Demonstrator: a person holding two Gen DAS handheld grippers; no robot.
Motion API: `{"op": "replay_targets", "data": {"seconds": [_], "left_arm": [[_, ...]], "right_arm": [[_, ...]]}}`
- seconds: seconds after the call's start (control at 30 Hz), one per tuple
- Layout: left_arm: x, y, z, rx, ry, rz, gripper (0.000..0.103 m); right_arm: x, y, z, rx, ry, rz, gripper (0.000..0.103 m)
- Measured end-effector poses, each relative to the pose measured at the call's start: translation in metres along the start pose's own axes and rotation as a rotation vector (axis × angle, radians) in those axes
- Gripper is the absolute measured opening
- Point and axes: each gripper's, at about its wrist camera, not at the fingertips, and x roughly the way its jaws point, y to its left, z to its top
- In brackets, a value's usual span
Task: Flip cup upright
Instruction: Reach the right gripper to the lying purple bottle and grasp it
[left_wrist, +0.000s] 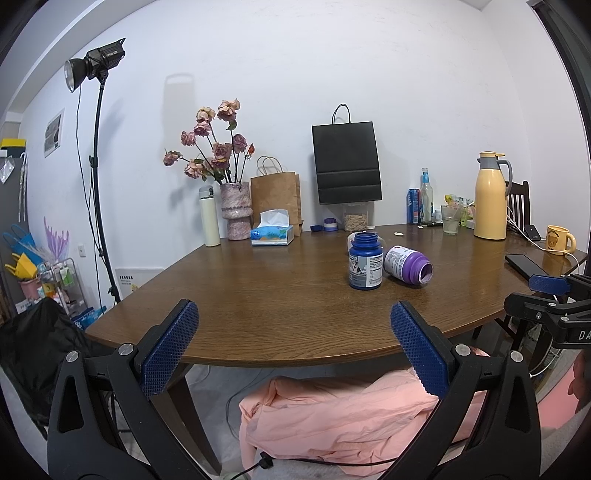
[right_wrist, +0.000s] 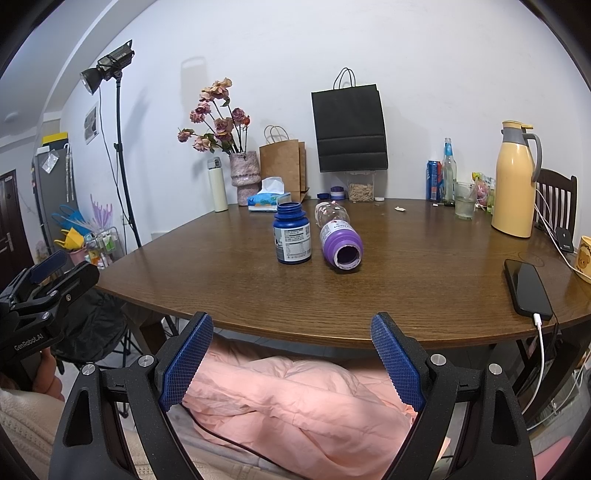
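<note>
purple bottle (right_wrist: 340, 240) lying | mouth interior: right view only | tongs apart

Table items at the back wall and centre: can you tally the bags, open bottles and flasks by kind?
Paper bags: 2, black and brown.
Open bottles at centre: 2, blue bottle upright, purple bottle on its side.
Insulated flasks: 2, white tumbler and yellow thermos jug.
Total: 6

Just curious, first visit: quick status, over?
Both tongs open, empty, short of the table. Purple bottle lying sideways. Blue bottle upright alongside.
</note>
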Motion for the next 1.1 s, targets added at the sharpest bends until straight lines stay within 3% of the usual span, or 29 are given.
{"op": "replay_targets", "data": {"seconds": [0.5,0.77,0.9,1.03,1.1], "left_arm": [[0.007,-0.001,-0.004,-0.012,0.034,-0.017,0.103],[0.093,0.000,0.002,-0.120,0.160,-0.081,0.103],[0.129,-0.009,0.014,-0.103,0.164,-0.096,0.103],[0.176,-0.013,0.019,-0.151,0.247,-0.122,0.103],[0.196,-0.013,0.020,-0.179,0.290,-0.095,0.103]], "right_arm": [[0.004,0.000,-0.007,0.004,0.023,-0.016,0.091],[0.064,-0.027,0.016,0.009,0.084,-0.120,0.091],[0.098,-0.045,0.044,0.005,0.090,-0.119,0.091],[0.150,-0.048,0.065,-0.068,0.142,-0.126,0.091],[0.175,-0.049,0.070,-0.070,0.187,-0.126,0.091]]}}
